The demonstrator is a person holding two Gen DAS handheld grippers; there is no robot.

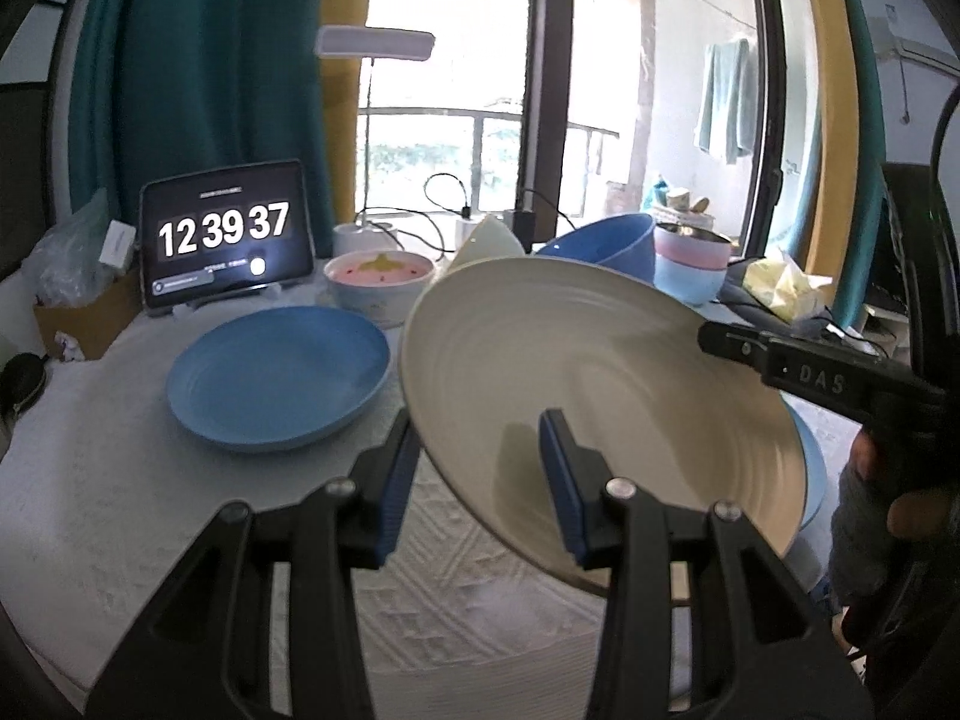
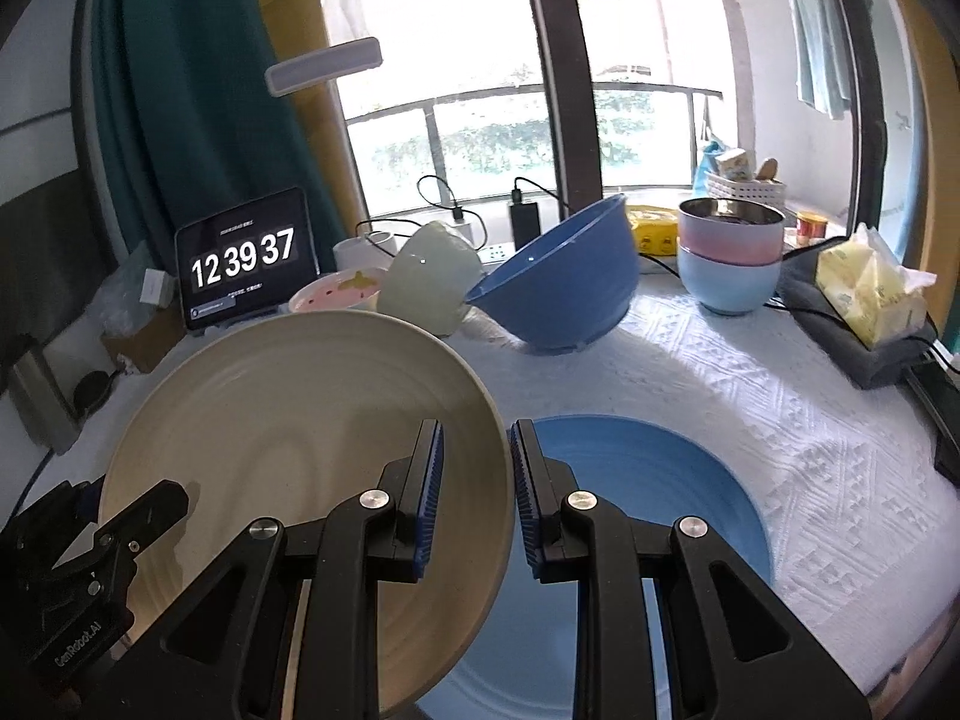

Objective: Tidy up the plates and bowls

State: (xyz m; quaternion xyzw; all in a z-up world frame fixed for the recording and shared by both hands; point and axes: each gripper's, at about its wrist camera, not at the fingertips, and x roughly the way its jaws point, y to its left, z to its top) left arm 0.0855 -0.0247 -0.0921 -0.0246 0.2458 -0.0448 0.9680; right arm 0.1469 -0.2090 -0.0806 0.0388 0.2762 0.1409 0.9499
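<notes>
Black tablet (image 1: 225, 237) reads "12 39 37"; right gripper (image 1: 720, 339) marked "DAS".

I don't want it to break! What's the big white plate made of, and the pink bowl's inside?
Cream plate: probably matte plastic or wheat-straw composite, with dull ridged rings and no glaze; ceramic is possible. Pink bowl: shiny, mirror-like lining, likely stainless steel.

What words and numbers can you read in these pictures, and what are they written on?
"12 39 37" on the tablet screen.
"DAS" on the right gripper finger, seen from the left wrist camera.
"GenRobot.AI" on the left gripper body, seen from the right wrist camera.
Small lines above and below the clock digits on the tablet: too small to read.
Print on the yellow tissue pack: too blurred to read.
</notes>
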